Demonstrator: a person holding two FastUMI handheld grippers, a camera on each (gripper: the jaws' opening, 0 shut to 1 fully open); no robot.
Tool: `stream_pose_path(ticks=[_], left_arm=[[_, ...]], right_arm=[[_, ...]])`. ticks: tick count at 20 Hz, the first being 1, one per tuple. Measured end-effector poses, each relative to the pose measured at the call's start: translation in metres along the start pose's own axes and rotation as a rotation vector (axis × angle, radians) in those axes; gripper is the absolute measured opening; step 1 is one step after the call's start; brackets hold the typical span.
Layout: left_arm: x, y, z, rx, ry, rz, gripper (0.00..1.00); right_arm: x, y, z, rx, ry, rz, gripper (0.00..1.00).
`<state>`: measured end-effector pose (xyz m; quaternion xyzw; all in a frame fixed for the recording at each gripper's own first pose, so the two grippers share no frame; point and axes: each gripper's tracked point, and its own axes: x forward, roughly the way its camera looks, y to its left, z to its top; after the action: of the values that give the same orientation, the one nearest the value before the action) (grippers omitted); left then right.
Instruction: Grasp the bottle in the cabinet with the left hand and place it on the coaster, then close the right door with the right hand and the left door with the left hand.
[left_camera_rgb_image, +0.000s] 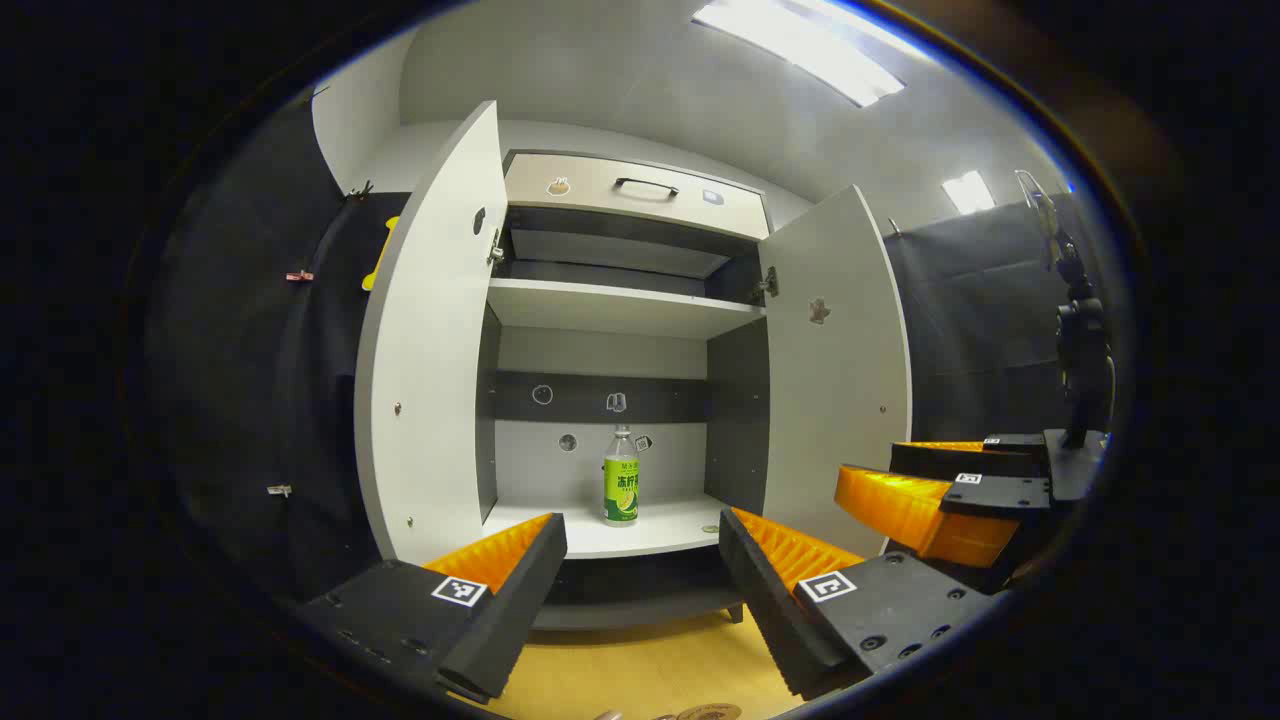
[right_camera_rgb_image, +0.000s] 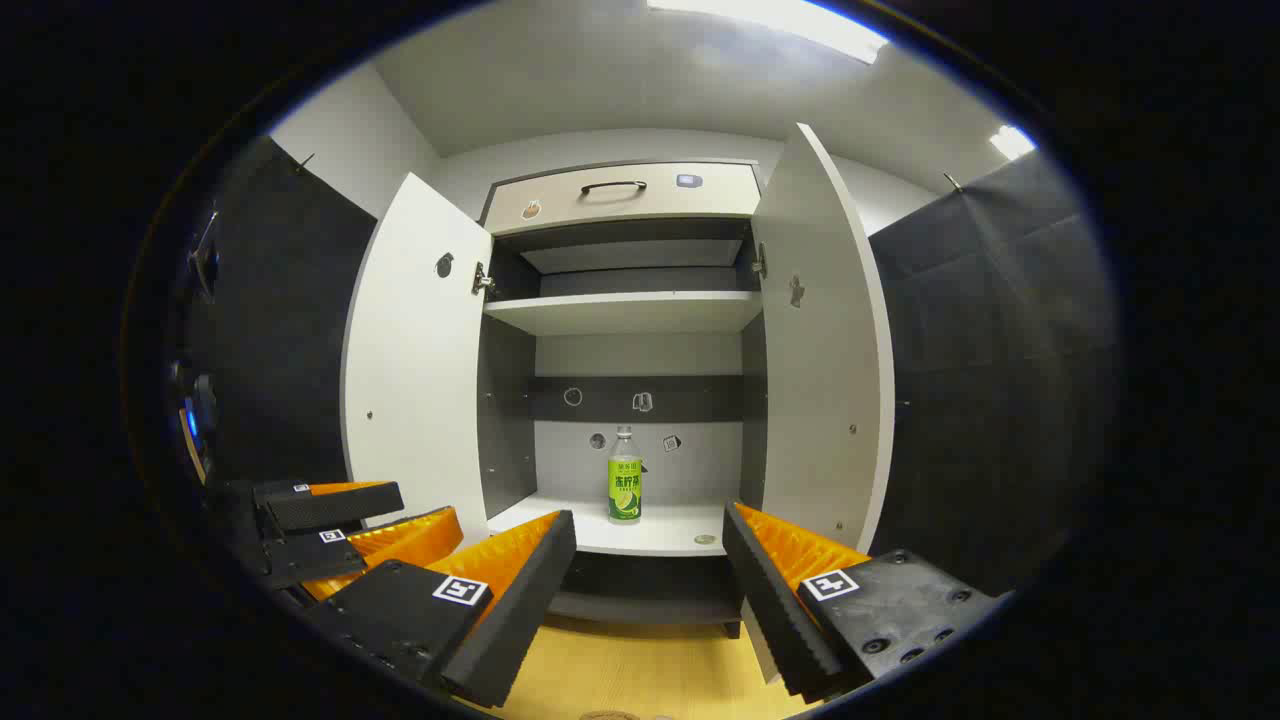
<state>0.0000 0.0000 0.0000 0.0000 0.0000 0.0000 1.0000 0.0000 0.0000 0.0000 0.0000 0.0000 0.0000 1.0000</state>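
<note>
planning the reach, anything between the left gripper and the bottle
Nothing: in the left gripper view, bare shelf lies between the open left gripper and the bottle.

Both cameras face the open cabinet (left_camera_rgb_image: 620, 300) from low over the worktop (left_camera_rgb_image: 640, 670), a short way back, the left gripper view angled from its left, the right gripper view squarer on, sharing its shelves, both doors and the bottle (left_camera_rgb_image: 621, 490) inside.
</note>
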Motion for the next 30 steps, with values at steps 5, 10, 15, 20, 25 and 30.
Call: stream_pose_path(ticks=[5,10,15,20,25,30], left_arm=[[0.026,0.001,0.003,0.02,-0.022,0.029,0.97],[0.051,-0.001,-0.01,0.0,0.006,0.022,0.97],[0.061,-0.003,-0.01,0.02,0.002,0.028,0.97],[0.066,-0.004,-0.01,0.036,-0.005,0.028,0.97],[0.067,-0.003,-0.014,0.026,0.004,0.024,0.97],[0.071,-0.001,-0.015,0.033,0.003,0.016,0.97]], right_arm=[[0.029,-0.01,-0.012,-0.003,0.018,0.02,0.98],[0.048,-0.024,-0.016,-0.017,0.02,0.013,0.98],[0.061,-0.027,-0.017,-0.009,0.015,0.02,0.98],[0.067,-0.029,-0.021,-0.011,0.025,0.026,0.98],[0.068,-0.031,-0.019,-0.018,0.02,0.015,0.98],[0.066,-0.03,-0.021,-0.026,0.024,0.006,0.98]])
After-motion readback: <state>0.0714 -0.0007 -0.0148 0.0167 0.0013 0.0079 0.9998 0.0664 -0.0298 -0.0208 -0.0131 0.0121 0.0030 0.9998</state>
